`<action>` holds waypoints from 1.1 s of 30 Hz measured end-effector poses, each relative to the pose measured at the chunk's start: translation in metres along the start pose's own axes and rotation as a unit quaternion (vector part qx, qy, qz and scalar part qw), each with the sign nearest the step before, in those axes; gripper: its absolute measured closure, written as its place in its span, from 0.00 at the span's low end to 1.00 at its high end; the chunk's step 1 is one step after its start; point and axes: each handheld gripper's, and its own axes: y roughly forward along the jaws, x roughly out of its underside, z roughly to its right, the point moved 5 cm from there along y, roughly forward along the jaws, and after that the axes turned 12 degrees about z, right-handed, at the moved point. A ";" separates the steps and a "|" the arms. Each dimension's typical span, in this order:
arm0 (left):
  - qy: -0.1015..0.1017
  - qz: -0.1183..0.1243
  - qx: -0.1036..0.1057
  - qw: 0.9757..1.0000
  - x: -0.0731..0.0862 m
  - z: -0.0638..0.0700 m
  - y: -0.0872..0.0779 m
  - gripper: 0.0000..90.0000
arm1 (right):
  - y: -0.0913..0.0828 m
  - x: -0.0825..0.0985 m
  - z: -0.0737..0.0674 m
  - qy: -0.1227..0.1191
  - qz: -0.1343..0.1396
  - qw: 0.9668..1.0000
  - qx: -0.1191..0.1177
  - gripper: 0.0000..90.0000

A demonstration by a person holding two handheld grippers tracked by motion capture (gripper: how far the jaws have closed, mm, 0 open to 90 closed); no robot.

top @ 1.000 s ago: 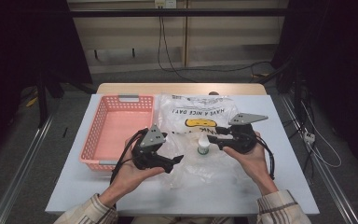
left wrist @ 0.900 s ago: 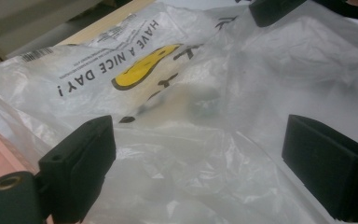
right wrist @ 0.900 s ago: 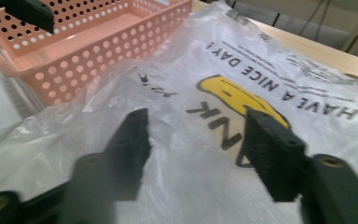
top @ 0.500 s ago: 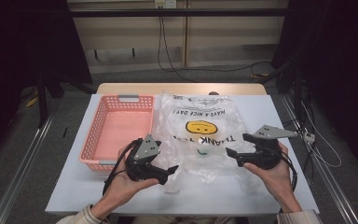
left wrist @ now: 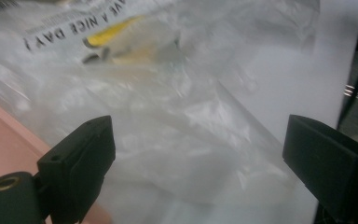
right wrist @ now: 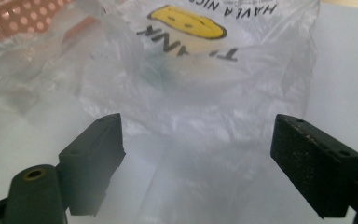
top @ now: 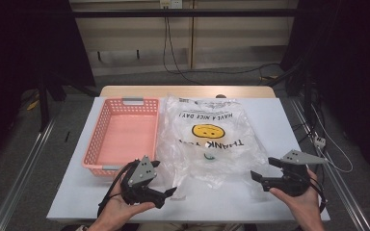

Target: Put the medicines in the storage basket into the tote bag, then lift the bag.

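Your right claw (top: 259, 179) has just been opening and now stands wide with nothing between its jaws, at the near right of the tabletop (top: 279, 120), just off the near right edge of the clear plastic bag (top: 212, 139). Your left claw (top: 171, 192) is wide too, low at the near left, its tips at the bag's crumpled near corner; in the left gripper view the jaws straddle loose film without pinching it. That bag lies flat in the middle of the tabletop, printed with a yellow smiley face (top: 207, 131) and black lettering, just beside the pink basket (top: 125, 103) on its left. Inside the bag, below the smiley, you can make out a small item with a green ring (top: 207, 156); what it is cannot be told. In the right gripper view the bag spreads ahead of the jaws, the smiley at the top.
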 end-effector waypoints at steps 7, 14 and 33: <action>0.006 -0.028 0.025 0.999 0.023 0.013 0.009 0.09 | -0.003 0.025 0.001 0.009 -0.044 0.999 -0.008 0.15; 0.031 -0.041 0.033 0.998 0.025 0.020 0.009 0.13 | -0.006 0.046 0.005 0.017 -0.068 0.997 -0.008 0.17; 0.035 -0.097 0.068 0.992 0.048 0.018 0.038 1.00 | -0.003 0.058 -0.005 0.002 -0.108 0.991 -0.074 0.98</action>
